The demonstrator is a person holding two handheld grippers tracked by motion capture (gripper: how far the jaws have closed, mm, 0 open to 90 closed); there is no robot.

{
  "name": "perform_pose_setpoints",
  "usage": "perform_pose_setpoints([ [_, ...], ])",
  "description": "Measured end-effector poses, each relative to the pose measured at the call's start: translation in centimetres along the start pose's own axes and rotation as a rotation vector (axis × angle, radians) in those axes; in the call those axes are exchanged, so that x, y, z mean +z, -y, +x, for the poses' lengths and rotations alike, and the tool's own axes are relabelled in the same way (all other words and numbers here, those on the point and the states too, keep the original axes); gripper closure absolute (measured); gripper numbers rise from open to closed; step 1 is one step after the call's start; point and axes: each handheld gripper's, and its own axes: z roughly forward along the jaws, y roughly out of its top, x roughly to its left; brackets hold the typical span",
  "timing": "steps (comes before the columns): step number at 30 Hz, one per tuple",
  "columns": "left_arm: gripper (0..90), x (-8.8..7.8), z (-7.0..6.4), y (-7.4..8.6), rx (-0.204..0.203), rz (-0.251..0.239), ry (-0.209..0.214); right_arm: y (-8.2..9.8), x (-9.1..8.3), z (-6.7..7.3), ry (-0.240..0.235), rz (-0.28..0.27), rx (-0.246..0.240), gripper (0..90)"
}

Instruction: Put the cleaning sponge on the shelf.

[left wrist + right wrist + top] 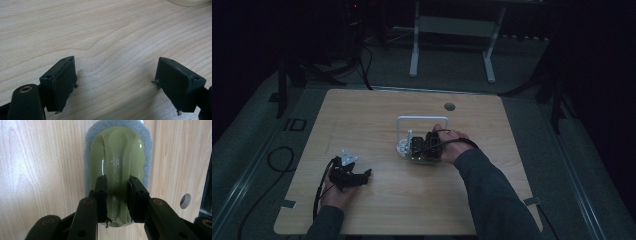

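Left gripper (pixel 116 82) rested low over the light wood-grain table (pixel 100 32) with jaws spread wide on nothing, while right gripper (pixel 117 197) pinched the raised central ridge of the pale green glossy plastic scrubber with grey sponge edging (pixel 120 152), lying directly beneath its jaws.

Scrubber (pixel 117 165) on table (pixel 377 115), rack (pixel 422 122) behind.

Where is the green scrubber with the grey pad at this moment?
In the right gripper view, the green scrubber lies on the wooden table, its raised handle between the right tongs. In the high view, this spot is right of the table's centre.
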Motion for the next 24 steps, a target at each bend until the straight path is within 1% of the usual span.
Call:
perform_pose_setpoints([
  [6, 17.1, 0.0, 0.0, 0.0, 0.0, -0.001, -0.001, -0.1, 0.4, -0.1, 0.022, 0.011, -0.006, 71.8],
  [10, 17.1, 0.0, 0.0, 0.0, 0.001, -0.001, 0.0, -0.1, 0.5, -0.1, 0.029, 0.015, -0.005, 71.8],
  [24, 17.0, 0.0, 0.0, 0.0, 0.001, -0.001, 0.0, -0.7, 1.3, -0.2, 0.057, 0.022, -0.023, 71.8],
])
